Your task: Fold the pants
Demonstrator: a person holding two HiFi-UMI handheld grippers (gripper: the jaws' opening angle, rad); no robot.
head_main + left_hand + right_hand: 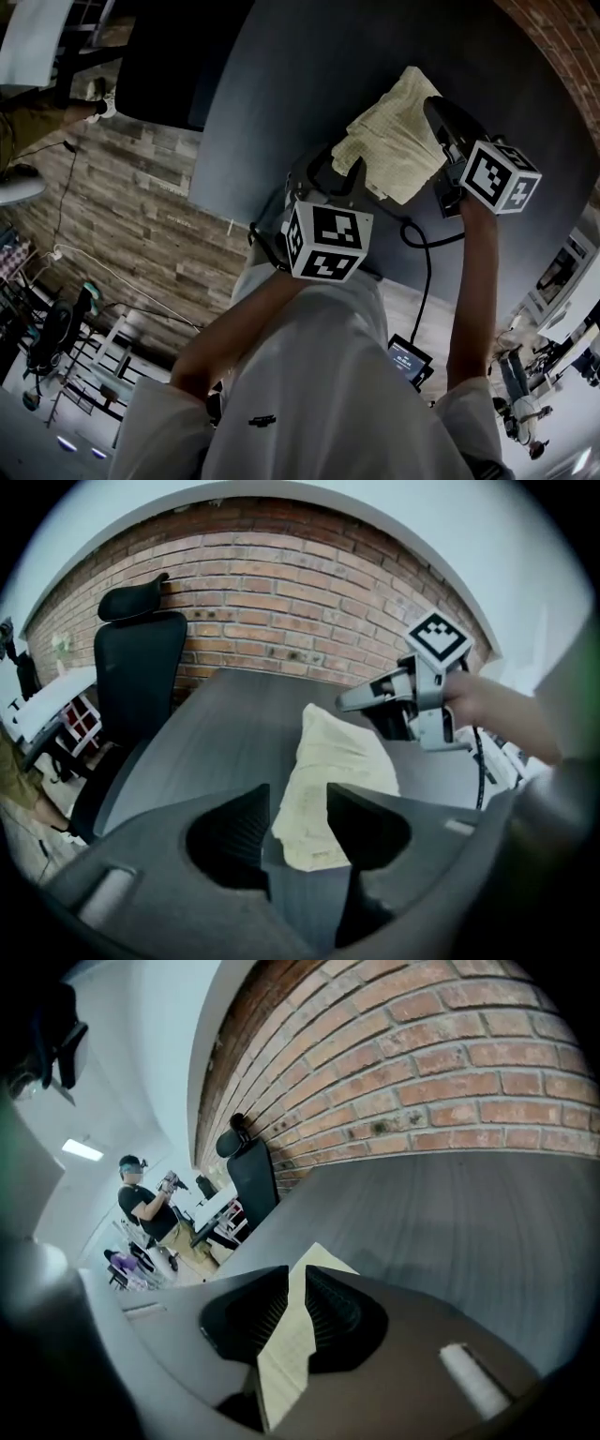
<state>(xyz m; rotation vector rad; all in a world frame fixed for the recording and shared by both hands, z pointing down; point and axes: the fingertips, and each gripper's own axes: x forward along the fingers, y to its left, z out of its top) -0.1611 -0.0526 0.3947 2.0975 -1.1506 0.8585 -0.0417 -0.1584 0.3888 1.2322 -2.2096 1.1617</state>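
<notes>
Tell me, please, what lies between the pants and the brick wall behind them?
Nothing stands there. Only a bare stretch of the dark grey table lies between the pants and the brick wall. The left gripper view shows this best.

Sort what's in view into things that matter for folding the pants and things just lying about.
For the job:
pants, pale yellow, lying on the table
left gripper, jaws apart with the cloth's edge between them
right gripper, closed on the cloth

Just lying about:
office chair
brick wall
black cable
person in the background
</notes>
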